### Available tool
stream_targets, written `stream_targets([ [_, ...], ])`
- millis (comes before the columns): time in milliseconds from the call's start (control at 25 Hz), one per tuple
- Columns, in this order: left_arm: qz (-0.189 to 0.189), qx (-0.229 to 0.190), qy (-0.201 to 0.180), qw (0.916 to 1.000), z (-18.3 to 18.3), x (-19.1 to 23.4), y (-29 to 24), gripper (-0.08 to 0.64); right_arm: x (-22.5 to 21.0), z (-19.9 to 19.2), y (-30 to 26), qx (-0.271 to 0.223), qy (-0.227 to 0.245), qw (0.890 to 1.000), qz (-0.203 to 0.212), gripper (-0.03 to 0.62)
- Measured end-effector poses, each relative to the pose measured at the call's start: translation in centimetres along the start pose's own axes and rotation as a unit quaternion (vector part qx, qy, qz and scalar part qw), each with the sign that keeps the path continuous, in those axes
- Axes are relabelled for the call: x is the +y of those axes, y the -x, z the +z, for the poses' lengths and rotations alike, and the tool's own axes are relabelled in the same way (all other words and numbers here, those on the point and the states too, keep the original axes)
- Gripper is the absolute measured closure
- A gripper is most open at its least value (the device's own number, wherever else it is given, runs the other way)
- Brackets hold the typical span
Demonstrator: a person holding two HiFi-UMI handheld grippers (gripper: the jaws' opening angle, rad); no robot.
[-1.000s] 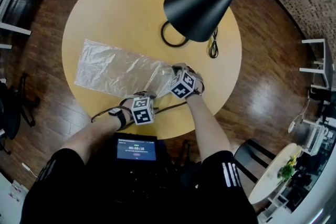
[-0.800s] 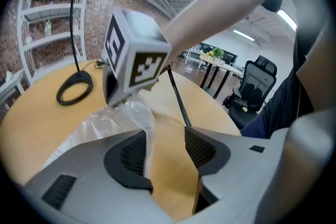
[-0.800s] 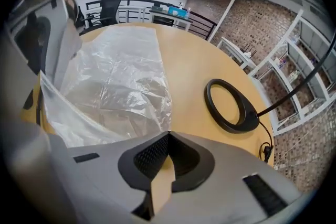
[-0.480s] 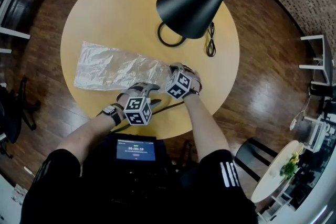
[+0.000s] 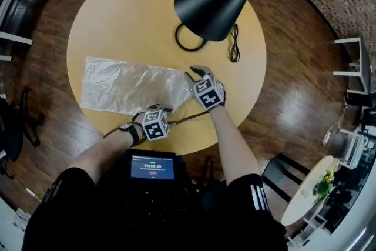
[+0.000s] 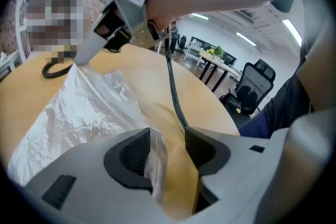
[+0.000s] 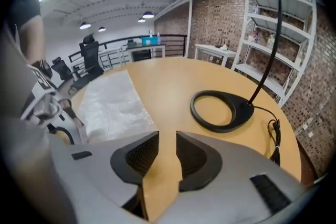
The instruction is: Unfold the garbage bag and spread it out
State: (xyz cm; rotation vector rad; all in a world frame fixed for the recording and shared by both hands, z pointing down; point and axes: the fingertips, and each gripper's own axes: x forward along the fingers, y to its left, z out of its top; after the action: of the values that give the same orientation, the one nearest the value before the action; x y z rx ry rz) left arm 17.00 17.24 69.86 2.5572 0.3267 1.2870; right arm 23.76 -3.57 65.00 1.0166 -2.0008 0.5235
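1. Since the earlier frames, the right hand-held gripper (image 5: 195,72) has come up off the bag (image 5: 129,86) and its jaws have just been opening. The bag's right end was bunched toward that gripper before and now lies wider and flatter.
2. Right hand-held gripper: released, with its jaws apart and nothing between them (only bare counter (image 5: 135,14) shows through the gap in its own view). It hovers just beside the bag's right edge, tilted downward.
3. Left hand-held gripper (image 5: 160,107): its jaws stand apart at the bag's near edge. A fold of film rises between them and lies against the left pad (image 6: 131,152). The other pad is clear of it, so the film is not pinched.
4. Bag: clear, crinkled plastic, lying flat as a long strip across the left and middle of the round wooden counter. Its left end is near the counter's left rim.
5. Lamp (image 5: 217,0): black, leaning over the far right part of the counter. Its ring base (image 5: 191,41) sits beyond the bag, well apart from it, with a coiled cable (image 5: 234,50) just to the base's right.
6. Lead (image 6: 173,97): thin and dark, running from the right hand-held gripper down across the counter toward the left one.
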Motion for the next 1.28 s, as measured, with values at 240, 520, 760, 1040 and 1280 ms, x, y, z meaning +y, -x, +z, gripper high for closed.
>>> stream_targets([
  [240, -0.008, -0.010, 0.030, 0.9995, 0.0, 0.5, 0.5, 0.345, 1.5, 0.6, 4.2, -0.048, -0.055, 0.997, 0.003, 0.456],
  [520, -0.030, -0.013, 0.042, 0.9986, 0.3, 0.3, 0.9, 0.345, -0.3, -2.5, 2.1, 0.005, -0.082, 0.997, 0.002, 0.456],
  [760, -0.043, -0.016, 0.057, 0.9973, -0.2, 0.0, 0.4, 0.345, 6.7, -0.4, 4.3, 0.017, 0.069, 0.995, 0.065, 0.456],
  [1040, -0.043, -0.026, 0.068, 0.9964, 0.4, 0.3, 1.0, 0.345, 11.5, -8.0, -0.7, 0.149, 0.161, 0.969, 0.111, 0.403],
  [1280, -0.037, -0.031, 0.066, 0.9967, 0.5, 0.2, 1.2, 0.345, 11.8, -9.0, -1.4, 0.153, 0.174, 0.967, 0.111, 0.394],
])
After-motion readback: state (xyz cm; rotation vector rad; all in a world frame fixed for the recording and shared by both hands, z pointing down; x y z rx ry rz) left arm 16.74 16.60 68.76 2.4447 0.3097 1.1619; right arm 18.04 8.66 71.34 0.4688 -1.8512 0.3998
